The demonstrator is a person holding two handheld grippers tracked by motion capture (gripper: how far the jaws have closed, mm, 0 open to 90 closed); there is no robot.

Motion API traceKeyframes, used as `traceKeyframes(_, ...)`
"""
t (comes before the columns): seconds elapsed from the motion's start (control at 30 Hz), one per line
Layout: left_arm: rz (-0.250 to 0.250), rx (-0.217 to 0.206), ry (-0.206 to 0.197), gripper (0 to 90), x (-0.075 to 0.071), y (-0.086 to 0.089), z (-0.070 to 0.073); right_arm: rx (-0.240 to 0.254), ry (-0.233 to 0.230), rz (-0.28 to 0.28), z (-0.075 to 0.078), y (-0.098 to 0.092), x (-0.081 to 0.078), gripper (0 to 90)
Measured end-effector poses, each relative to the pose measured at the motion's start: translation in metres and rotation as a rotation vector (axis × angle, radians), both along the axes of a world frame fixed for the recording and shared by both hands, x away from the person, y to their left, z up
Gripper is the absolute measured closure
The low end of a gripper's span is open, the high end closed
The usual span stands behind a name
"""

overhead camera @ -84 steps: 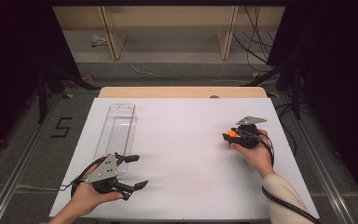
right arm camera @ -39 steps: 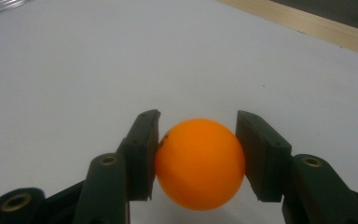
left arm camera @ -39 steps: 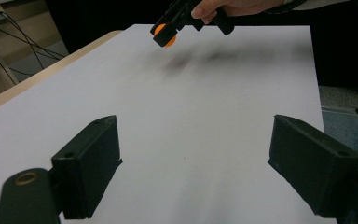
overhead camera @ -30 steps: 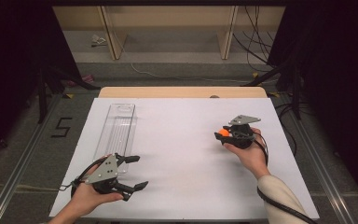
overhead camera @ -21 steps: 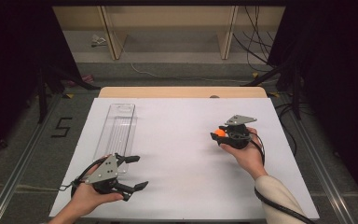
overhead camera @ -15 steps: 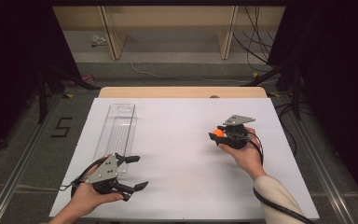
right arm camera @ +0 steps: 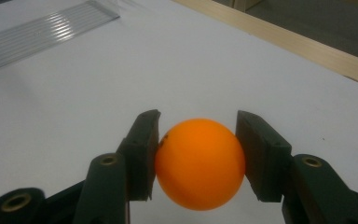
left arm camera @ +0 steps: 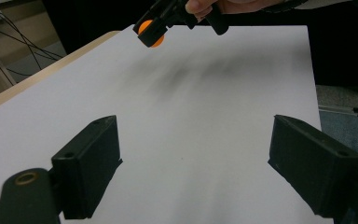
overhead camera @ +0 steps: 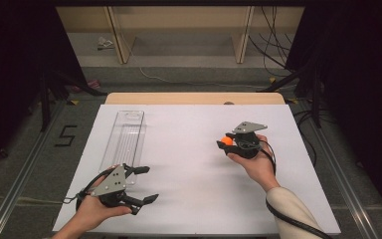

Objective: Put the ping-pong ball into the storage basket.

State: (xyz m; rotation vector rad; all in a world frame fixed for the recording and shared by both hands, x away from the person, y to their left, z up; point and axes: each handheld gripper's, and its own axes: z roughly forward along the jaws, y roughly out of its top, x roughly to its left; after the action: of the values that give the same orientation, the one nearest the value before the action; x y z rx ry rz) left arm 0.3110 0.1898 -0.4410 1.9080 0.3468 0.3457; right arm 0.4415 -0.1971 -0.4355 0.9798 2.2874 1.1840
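Observation:
An orange ball (right arm camera: 199,163) sits squeezed between the two black jaws of my right gripper (right arm camera: 198,156), which is shut on it. In the high view that gripper (overhead camera: 227,144) hovers over the right half of the white table (overhead camera: 189,164), ball (overhead camera: 227,141) facing left. In the left gripper view the same ball (left arm camera: 150,32) hangs above the white surface at the top. My left gripper (overhead camera: 146,184) rests near the table's front left edge, jaws wide open with nothing between them (left arm camera: 193,172).
A long clear plastic tray (overhead camera: 125,139) lies lengthwise on the left side of the table, its ridged end (right arm camera: 42,30) in the right gripper view. A wooden strip (overhead camera: 194,98) borders the far edge. Cables and frame legs stand on the floor beyond.
My right gripper has carried the ball leftward and a little up over the table. The left gripper has stayed where it was, still open.

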Motion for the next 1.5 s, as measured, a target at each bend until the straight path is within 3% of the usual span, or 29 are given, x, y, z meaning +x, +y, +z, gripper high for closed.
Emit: traceKeyframes(1.5,-0.008,0.003,-0.003,16.0,-0.001,-0.001,0.0,0.019,-0.014,0.08,0.006,0.042,-0.003,51.4)
